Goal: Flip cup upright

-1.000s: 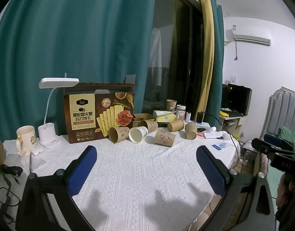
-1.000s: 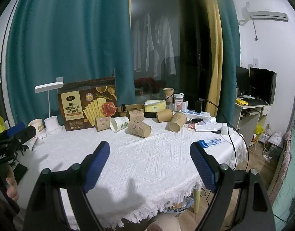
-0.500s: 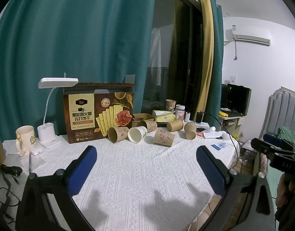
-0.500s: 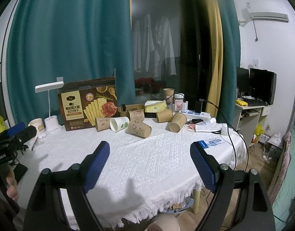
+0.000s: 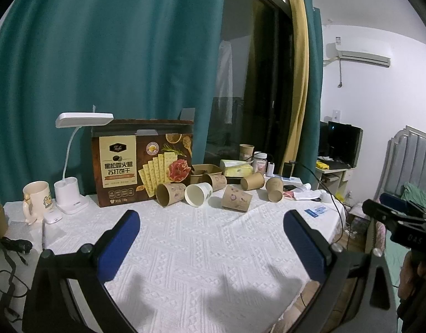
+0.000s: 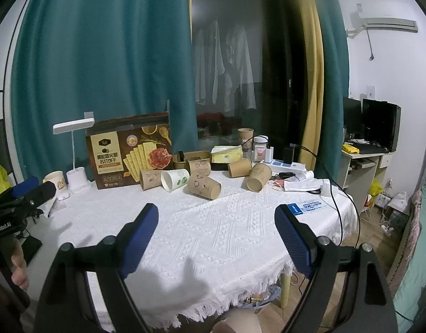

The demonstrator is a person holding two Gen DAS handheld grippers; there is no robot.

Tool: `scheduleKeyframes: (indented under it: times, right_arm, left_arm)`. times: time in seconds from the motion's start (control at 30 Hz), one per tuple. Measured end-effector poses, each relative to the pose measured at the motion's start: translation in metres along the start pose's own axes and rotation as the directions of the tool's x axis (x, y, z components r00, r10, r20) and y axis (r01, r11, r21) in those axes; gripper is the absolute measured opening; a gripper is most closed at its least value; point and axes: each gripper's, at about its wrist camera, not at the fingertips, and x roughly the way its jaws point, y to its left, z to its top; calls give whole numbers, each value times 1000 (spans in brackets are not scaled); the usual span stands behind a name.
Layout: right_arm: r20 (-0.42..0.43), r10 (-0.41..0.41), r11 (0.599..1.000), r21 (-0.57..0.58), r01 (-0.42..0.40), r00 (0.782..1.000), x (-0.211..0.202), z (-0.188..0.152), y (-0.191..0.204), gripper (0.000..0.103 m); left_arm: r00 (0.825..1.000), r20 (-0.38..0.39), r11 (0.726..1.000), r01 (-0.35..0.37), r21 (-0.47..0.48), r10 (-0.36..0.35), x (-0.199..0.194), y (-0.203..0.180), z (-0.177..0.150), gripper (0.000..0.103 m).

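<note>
Nothing has been flipped yet. Both the left gripper [image 5: 211, 238] and right gripper [image 6: 216, 233] are held wide open and empty; the printed brown paper cup [image 6: 204, 186] lies tipped over, well ahead of them.

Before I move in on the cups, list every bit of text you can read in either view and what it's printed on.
"Tafe": cracker box, cream panel logo.
"黑松露火腿 苏打饼干": same box, below the logo.
"GenRobot.AI": left gripper handle, right wrist view.
"DAS": right gripper body, left wrist view; partly hidden.
Blue card near the table edge: print too small.
Paper cups: drawings only, no legible words.
Jar label: blurred.
</note>
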Motion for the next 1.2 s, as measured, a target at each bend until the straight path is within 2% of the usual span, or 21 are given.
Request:
scheduleKeyframes:
  times: [1.0, 1.2]
  right_arm:
    - [4, 0, 1000, -3, 0, 1000, -2, -1, 1, 84]
    - [-4, 4, 1000, -2, -4, 1000, 1, -3, 0, 84]
  left_arm:
    - [1000, 0, 1000, 1, -4, -1, 0, 0, 0, 103]
    - [1000, -26, 1000, 14, 2, -14, 5, -7, -5, 103]
